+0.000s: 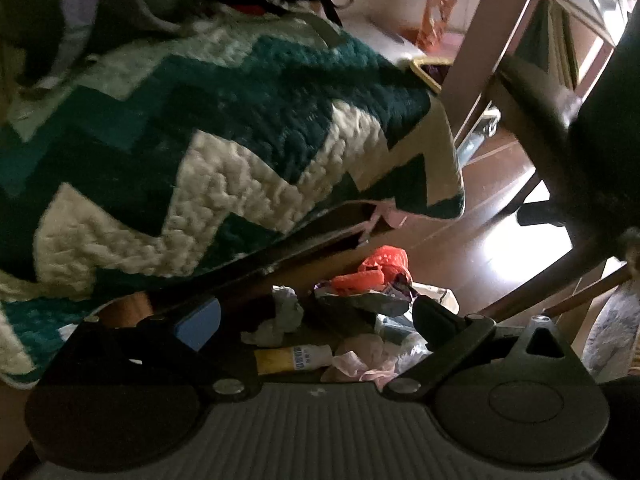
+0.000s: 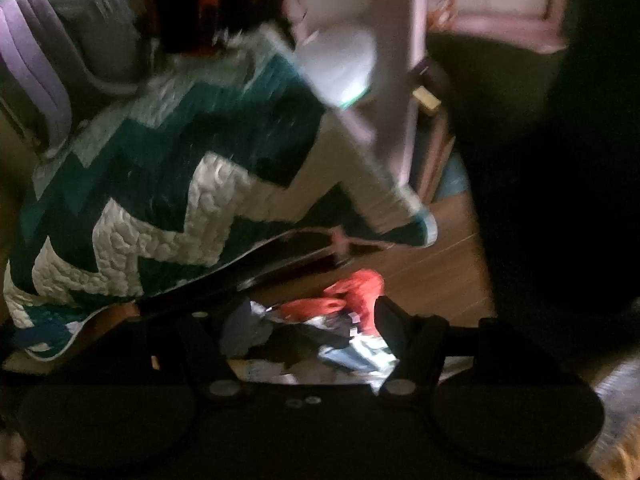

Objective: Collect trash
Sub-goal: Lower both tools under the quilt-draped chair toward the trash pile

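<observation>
**Both grippers poised over the trash heap beside the bed**

The landmark is the green-and-white zigzag quilt [image 1: 224,136], draped over the bed edge; just below its hanging hem, on the brown wooden floor [image 1: 460,216], lies the pile of trash [image 1: 352,320]; within it an orange plastic bag [image 1: 376,272] sits at the side farthest from the camera, closest to the quilt's lower corner; a crumpled grey-white tissue [image 1: 286,308] lies nearer the quilt's hem; a yellow labelled tube [image 1: 292,358] and a pale pink wrapper [image 1: 360,360] rest at the near side, away from the quilt; a dark foil packet [image 1: 360,304] lies in the middle.

The left gripper [image 1: 316,320] has its jaws spread wide, the pile showing between them, nothing held; its blue pad [image 1: 200,320] is on the quilt side.

In the blurred, dim right wrist view the right gripper [image 2: 304,332] likewise stands wide apart over the same heap, empty; the orange bag [image 2: 352,292] shows just below the quilt [image 2: 168,184]; whether either finger touches the rubbish cannot be told.

Beyond the quilt's far corner stands a wooden chair leg [image 1: 480,40].
</observation>
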### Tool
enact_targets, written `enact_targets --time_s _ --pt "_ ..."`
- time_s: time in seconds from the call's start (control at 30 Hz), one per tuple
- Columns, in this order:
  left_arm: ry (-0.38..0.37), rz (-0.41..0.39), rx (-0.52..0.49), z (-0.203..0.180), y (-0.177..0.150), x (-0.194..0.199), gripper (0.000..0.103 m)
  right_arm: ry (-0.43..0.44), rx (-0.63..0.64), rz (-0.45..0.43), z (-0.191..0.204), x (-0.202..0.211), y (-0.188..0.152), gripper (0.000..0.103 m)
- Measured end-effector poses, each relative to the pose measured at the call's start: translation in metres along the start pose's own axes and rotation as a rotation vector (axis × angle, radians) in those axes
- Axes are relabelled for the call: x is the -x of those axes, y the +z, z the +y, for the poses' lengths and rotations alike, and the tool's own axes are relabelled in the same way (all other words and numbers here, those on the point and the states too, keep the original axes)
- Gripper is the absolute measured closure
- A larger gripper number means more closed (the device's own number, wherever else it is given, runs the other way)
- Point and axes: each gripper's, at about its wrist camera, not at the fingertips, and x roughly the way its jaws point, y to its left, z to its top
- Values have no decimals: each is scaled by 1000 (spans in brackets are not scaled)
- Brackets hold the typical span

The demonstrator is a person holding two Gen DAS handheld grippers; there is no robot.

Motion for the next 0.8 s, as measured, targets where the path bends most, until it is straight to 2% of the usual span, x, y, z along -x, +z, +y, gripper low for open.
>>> enact_targets --time_s 0.13,0.3,0.47,0.8 --pt "-8 44 -4 1 1 -36 0 64 18 108 6 -59 18 35" --pt "-3 117 -23 5 -3 -86 0 93 50 186 4 -125 28 35" --pt "5 251 -32 5 -17 -145 0 65 98 248 -1 -187 21 36" --pt "-68 380 20 -10 -50 -227 0 40 128 320 -15 -269 3 36"
